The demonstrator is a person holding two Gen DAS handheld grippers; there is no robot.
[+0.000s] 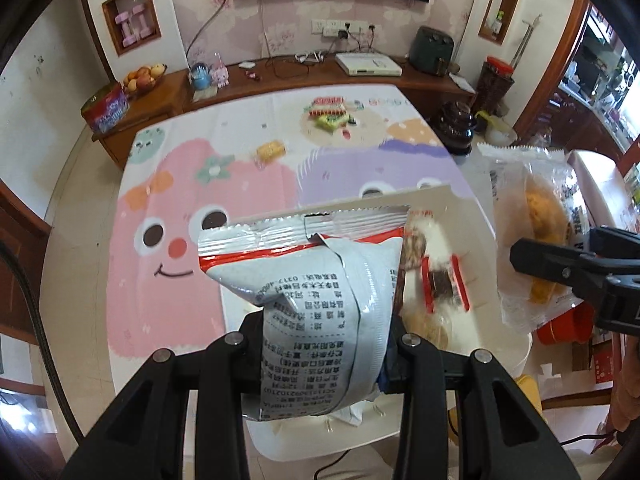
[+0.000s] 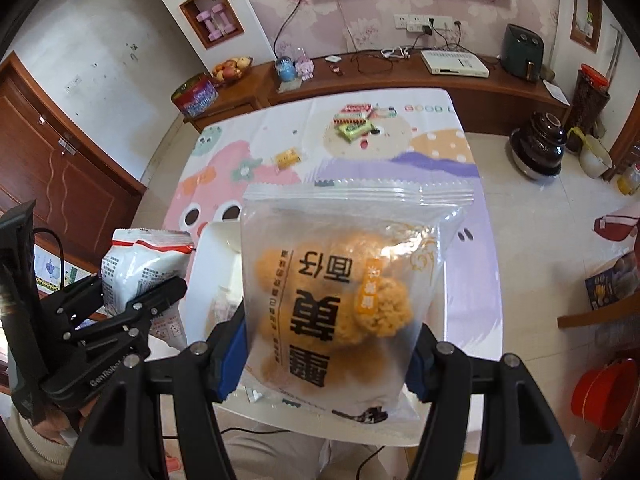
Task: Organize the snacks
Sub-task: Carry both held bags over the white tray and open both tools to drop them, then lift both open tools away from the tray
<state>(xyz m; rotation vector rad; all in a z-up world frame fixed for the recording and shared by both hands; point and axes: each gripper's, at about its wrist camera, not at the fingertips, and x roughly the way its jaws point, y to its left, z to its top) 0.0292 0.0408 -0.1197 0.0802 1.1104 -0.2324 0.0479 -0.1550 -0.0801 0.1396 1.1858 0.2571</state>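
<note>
Cartoon-printed table [image 1: 168, 208] before a wooden sideboard [image 2: 400, 76]. Left gripper [image 1: 320, 344] clamps a silver snack packet [image 1: 312, 280] above a white container [image 1: 460, 240] at the near table edge; right gripper [image 2: 328, 360] clamps a clear bag of golden puffs [image 2: 340, 292] just beside it. Loose snacks [image 1: 330, 114] lie at the far end.

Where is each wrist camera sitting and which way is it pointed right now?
Left wrist: rides the left gripper, facing forward over the table toward the TV wall; the silver snack packet is clamped between its fingers, and the right gripper shows at the right edge.
Right wrist: rides the right gripper, same heading, clamping the clear puff-snack bag; left gripper at lower left.
Shared: cartoon tablecloth, white box, far snack pile, small yellow packet.
</note>
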